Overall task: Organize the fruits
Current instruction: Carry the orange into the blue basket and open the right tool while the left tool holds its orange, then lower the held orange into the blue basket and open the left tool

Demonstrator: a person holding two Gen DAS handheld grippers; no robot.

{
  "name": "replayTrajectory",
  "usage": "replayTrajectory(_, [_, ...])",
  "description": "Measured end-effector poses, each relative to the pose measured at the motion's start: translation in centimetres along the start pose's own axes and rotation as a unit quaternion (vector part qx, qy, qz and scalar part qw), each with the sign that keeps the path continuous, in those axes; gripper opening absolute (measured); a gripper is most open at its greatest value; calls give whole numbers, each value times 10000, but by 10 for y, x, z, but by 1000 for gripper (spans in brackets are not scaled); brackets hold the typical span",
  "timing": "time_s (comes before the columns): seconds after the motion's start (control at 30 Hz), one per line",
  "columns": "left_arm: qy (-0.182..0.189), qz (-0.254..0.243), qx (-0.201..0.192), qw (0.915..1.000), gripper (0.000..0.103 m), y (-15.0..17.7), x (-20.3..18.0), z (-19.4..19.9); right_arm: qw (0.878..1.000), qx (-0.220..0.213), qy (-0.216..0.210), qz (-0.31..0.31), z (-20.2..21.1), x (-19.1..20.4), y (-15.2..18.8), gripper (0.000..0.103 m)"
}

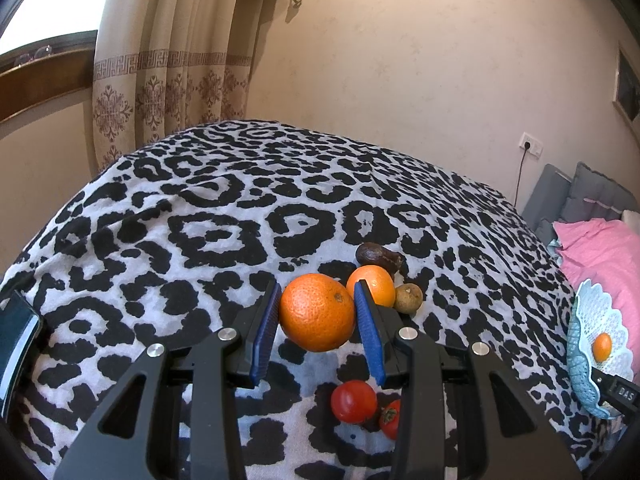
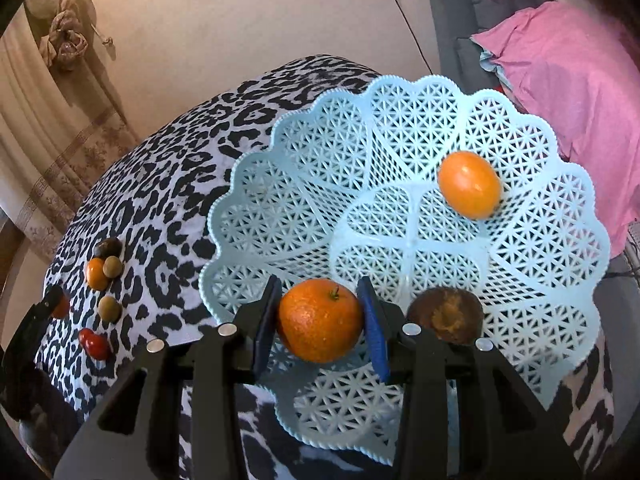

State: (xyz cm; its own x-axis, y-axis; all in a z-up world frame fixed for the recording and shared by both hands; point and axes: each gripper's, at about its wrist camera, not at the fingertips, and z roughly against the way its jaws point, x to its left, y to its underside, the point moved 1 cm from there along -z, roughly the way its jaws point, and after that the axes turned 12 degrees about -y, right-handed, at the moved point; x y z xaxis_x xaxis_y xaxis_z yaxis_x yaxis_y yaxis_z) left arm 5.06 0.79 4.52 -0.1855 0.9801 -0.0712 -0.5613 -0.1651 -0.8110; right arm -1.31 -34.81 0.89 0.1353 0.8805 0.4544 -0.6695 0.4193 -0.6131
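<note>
My left tool (image 1: pixel 317 318) was clamped on a big orange (image 1: pixel 317 311), held above the leopard-print bed (image 1: pixel 200 240), with two tomatoes (image 1: pixel 354 401) below and another orange (image 1: pixel 372 290), a brownish fruit (image 1: pixel 408 298) and a dark avocado (image 1: pixel 378 255) beyond. My right tool (image 2: pixel 320 322) gripped a stemmed orange (image 2: pixel 320 320) over the near rim of the blue basket (image 2: pixel 280 200); a brown fruit (image 2: pixel 446 314) sat just right of it, a smooth orange fruit (image 2: pixel 469 184) farther in.

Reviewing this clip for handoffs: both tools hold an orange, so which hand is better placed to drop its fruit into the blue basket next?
Right. The right tool holds its orange over the blue basket; the left tool's orange hangs above the bedspread.
</note>
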Motion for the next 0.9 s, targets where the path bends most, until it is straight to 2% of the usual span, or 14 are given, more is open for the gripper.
replayTrajectory(0.27, [75,-250,-337,9991,38,-9,-11,26,9999,-81,-86,115,11,-5,6,41])
replayTrajectory(0.37, [212,-361,-409,9983,38,-11,-20,38,9995,-184,-166,187,16,-4,4,50])
replayTrajectory(0.43, [379,-439,-402,9975,38,-12,-28,45,9991,-243,-209,281,19,-2,4,56])
replayTrajectory(0.63, [910,-675,-325,9930,38,-13,-56,63,9966,-561,-503,327,37,-3,2,57])
replayTrajectory(0.77, [1255,-878,-280,9878,38,-11,-80,74,9928,-942,-685,291,60,-9,-4,57])
replayTrajectory(0.9, [1672,-1073,-137,9800,38,-8,-105,81,9894,-1278,-681,123,80,-21,-9,57])
